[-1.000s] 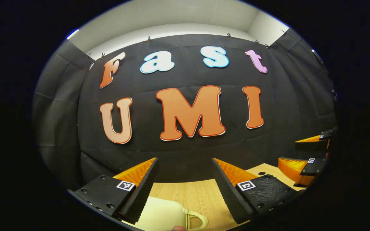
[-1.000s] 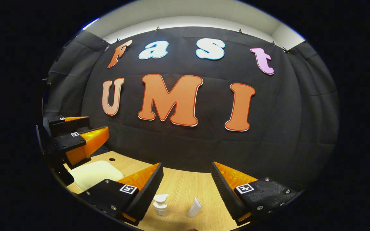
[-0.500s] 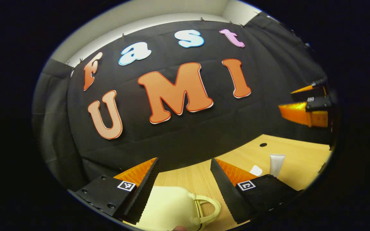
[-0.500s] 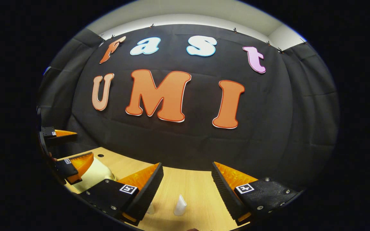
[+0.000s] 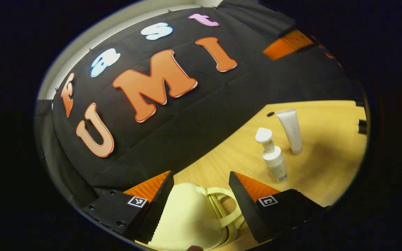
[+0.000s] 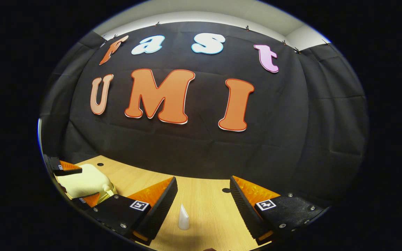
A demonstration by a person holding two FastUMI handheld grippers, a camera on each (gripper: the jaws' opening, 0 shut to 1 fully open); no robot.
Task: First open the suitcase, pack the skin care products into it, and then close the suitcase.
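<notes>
Two views are showing me a pale wooden table running back to the black cloth wall. On it, the cream suitcase is lying closed, its looped handle pointing toward the products. My left hand-held gripper is hanging released, fingers spread on either side of the case. Beside it, the white pump bottle and white tube are standing upright, close together. My right hand-held gripper is hovering released over bare table, with the tube standing between its fingers, untouched.
</notes>
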